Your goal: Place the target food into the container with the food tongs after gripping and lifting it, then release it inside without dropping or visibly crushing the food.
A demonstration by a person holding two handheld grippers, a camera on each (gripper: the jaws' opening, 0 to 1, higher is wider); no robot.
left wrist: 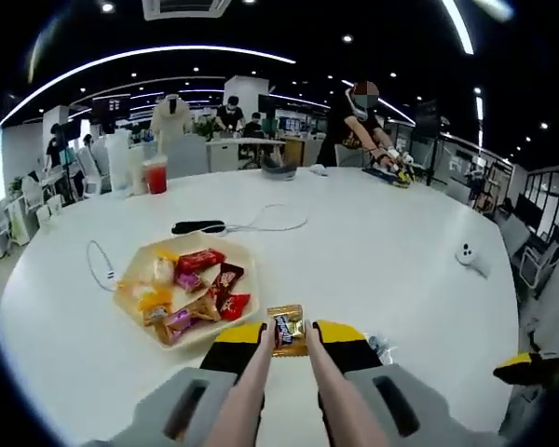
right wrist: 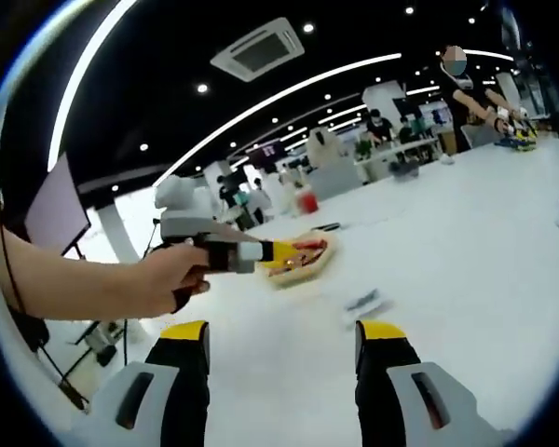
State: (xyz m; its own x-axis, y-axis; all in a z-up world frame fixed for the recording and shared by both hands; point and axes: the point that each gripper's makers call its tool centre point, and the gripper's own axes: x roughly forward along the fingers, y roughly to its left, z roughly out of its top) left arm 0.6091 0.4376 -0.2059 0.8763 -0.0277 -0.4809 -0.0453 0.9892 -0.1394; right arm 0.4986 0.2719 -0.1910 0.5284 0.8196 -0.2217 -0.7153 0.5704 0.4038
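My left gripper (left wrist: pixel 289 339) is shut on a pair of pale food tongs (left wrist: pixel 261 391), whose two arms run forward between its yellow-tipped jaws. The tong tips pinch a small gold-wrapped candy (left wrist: pixel 286 328) just right of the near corner of a cream tray (left wrist: pixel 130 303) holding several wrapped candies. I cannot tell whether the candy is off the table. In the right gripper view a hand (right wrist: pixel 163 277) holds the left gripper (right wrist: pixel 214 251), with the tongs reaching toward the tray (right wrist: pixel 303 265). My right gripper (right wrist: pixel 284 340) stands open over the bare table, and its yellow tip (left wrist: pixel 531 366) shows at the right edge.
A small wrapper (right wrist: pixel 363 303) lies on the white round table (left wrist: pixel 382 242) beside the tongs. A black device (left wrist: pixel 198 226) with a white cable, a red cup (left wrist: pixel 156 175) and a white controller (left wrist: pixel 466 253) lie farther off. People work at the far side.
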